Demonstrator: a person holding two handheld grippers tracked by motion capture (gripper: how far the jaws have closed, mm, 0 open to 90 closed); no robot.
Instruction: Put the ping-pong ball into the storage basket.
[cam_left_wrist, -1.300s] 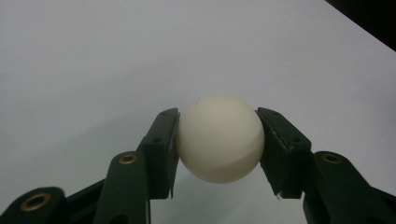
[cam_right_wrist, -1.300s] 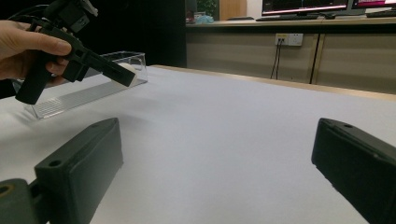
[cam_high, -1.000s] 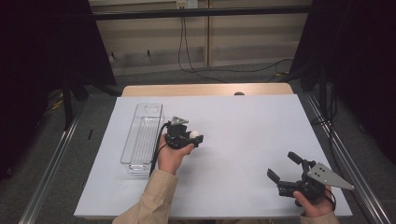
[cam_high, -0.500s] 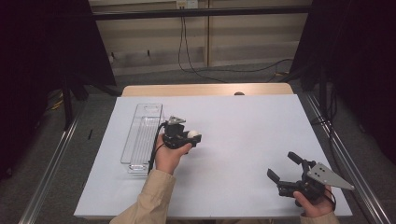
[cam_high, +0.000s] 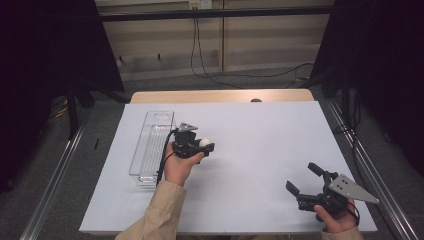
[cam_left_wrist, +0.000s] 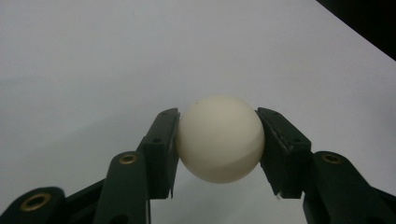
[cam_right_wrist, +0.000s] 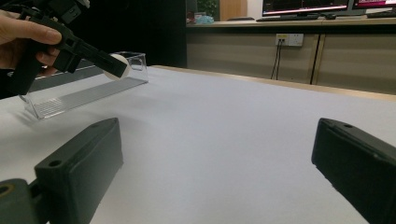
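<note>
Left gripper view: fingers (cam_left_wrist: 161, 154) clamp white ball (cam_left_wrist: 219, 137)

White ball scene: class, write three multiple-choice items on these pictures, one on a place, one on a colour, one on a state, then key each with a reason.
1. Where is the clear tray?
A. on the table's left part
B. on the floor
C. under the right gripper

2. What colour is the ball?
A. red
B. white
C. blue

3. How is the right gripper?
A. shut on the ball
B. shut, empty
C. open, empty

Key: 1 A, it lies beside the left gripper; 2 B, plainly white between its pads; 3 C, jaws stand wide apart over bare table.
</note>
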